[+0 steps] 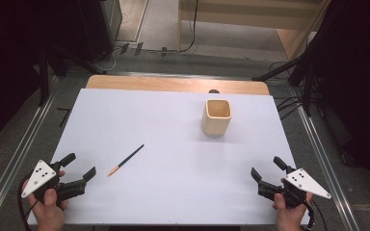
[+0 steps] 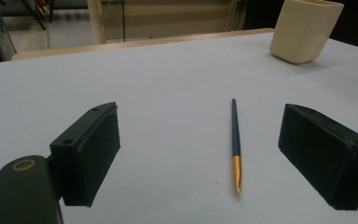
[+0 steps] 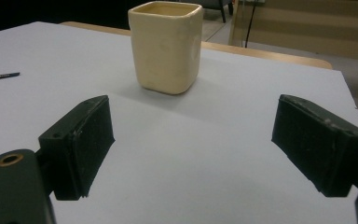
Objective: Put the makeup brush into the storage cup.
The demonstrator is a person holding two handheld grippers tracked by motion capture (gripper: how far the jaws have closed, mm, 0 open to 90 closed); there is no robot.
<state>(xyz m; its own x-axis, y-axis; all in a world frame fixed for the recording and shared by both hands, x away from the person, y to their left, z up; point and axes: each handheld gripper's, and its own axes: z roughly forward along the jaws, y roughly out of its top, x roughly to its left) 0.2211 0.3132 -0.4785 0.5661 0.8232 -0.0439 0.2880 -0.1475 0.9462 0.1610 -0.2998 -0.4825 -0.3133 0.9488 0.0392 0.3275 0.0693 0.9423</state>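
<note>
Left hand low in the frame's bottom-left corner, gripping the left gripper, jaws spread wide and angled up toward the right. Over in the bottom-right corner, the right hand mirrors it: right gripper held with jaws apart, nothing between them, pointing up-left.

each tool was black, with blocky jaws, a grey three-cornered plate dotted with dark holes, and a trailing black cable.
</note>
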